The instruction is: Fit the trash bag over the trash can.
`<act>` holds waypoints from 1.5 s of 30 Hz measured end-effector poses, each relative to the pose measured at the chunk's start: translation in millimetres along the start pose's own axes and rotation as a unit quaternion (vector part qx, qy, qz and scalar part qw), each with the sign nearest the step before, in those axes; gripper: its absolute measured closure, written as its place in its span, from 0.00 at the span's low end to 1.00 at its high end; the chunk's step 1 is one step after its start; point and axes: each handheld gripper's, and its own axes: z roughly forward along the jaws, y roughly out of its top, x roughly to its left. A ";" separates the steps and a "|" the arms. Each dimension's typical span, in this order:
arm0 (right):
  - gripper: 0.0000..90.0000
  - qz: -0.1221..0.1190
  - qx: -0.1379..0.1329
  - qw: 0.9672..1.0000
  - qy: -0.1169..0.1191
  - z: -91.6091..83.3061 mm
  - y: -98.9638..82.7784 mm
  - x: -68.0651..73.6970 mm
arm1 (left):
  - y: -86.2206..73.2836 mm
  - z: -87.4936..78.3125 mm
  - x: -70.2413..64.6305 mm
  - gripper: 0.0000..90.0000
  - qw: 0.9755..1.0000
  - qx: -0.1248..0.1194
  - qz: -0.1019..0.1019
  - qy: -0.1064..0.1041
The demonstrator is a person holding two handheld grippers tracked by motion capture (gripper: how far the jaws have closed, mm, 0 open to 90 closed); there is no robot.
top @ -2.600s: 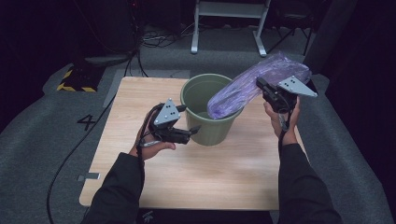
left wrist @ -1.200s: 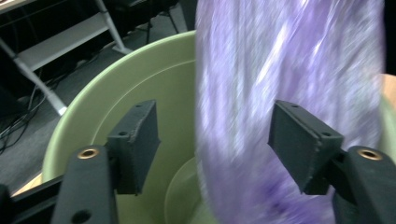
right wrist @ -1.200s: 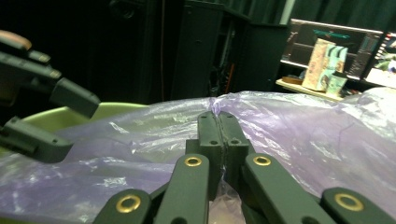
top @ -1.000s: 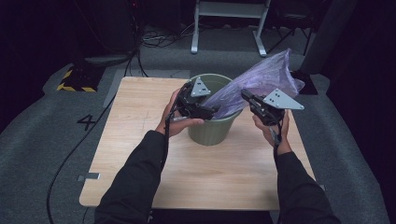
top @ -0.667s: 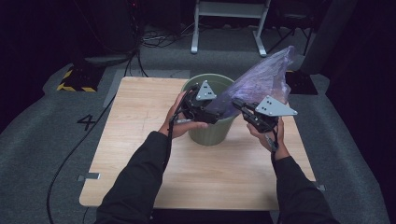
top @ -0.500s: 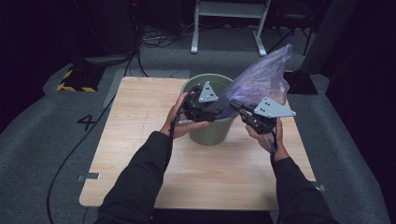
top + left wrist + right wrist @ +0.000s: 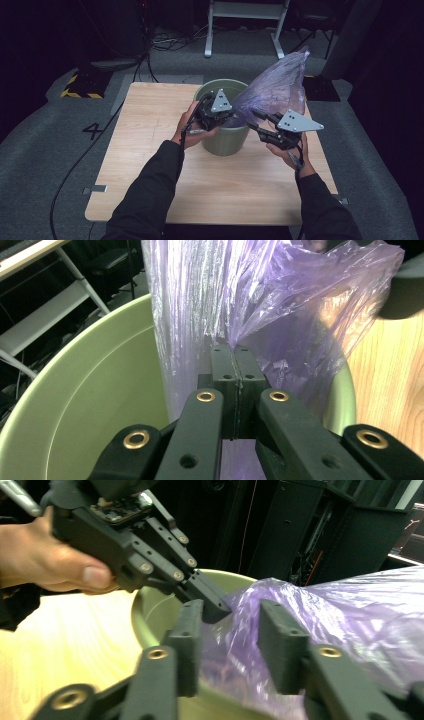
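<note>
My left gripper [image 7: 226, 116] sits at frame centre over the green bucket [image 7: 225, 142], its jaws having just closed tight on the purple plastic bag [image 7: 277, 90]. My right gripper [image 7: 256, 121], just right of the bucket, has just been opening; the bag lies between its parted jaws, unpressed. The bag rises toward upper right.

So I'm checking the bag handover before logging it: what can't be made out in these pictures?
- Bottom of the green bin: left gripper view, hidden by the purple bag and the jaws.
- Bag's open mouth: high view, behind the left gripper.
- Bag's far end: right gripper view, cut by the right edge.
- Right gripper: any pad contact with the bag is unclear.
</note>
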 end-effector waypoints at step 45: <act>0.99 0.000 0.013 1.000 -0.022 -31.3 -20.9 -19.0 | -36.0 -18.4 36.1 0.59 0.997 -0.023 -0.068 -0.003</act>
